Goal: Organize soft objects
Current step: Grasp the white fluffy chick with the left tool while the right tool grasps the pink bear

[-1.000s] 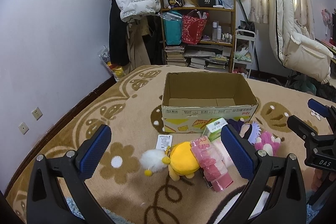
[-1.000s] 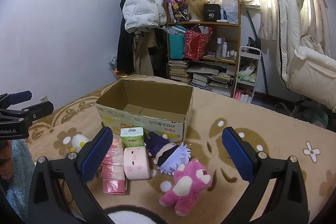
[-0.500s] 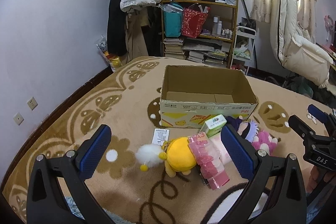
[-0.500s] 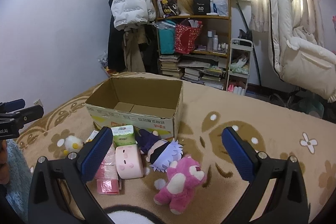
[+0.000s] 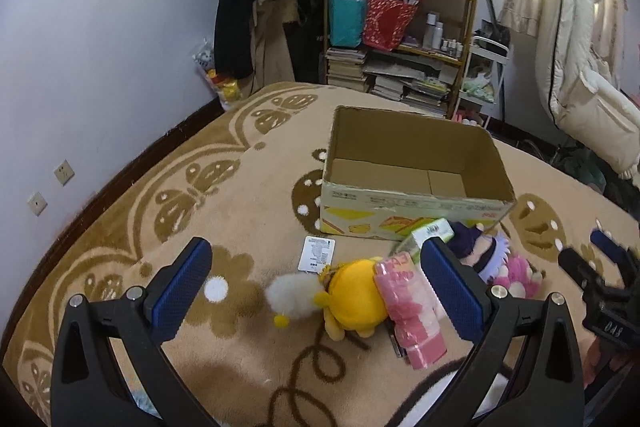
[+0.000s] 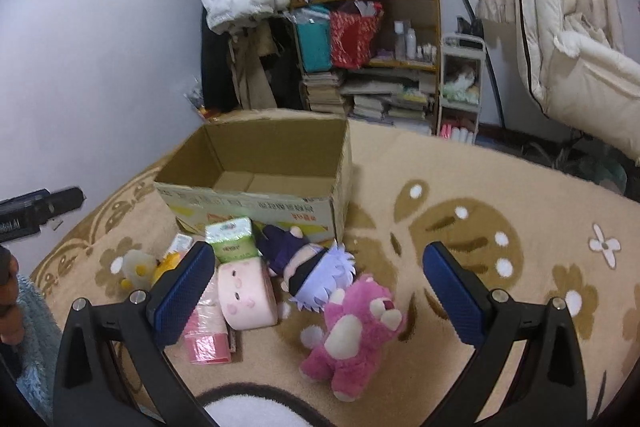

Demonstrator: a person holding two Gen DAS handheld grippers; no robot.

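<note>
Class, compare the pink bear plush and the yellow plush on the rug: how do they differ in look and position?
The pink bear is pink with a cream muzzle; the yellow plush is yellow with a white fluffy part. The bear lies apart from the pile, the yellow plush against pink packets. Both lie outside the box.

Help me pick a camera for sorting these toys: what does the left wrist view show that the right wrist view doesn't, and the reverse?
Only the left wrist view shows the white tag lying flat on the rug and the whole yellow plush.

Only the right wrist view shows the pink pig-face cushion and the whole pink bear.

Both show the empty cardboard box, the green tissue pack, the white-haired doll, and open grippers: left gripper, right gripper.
</note>
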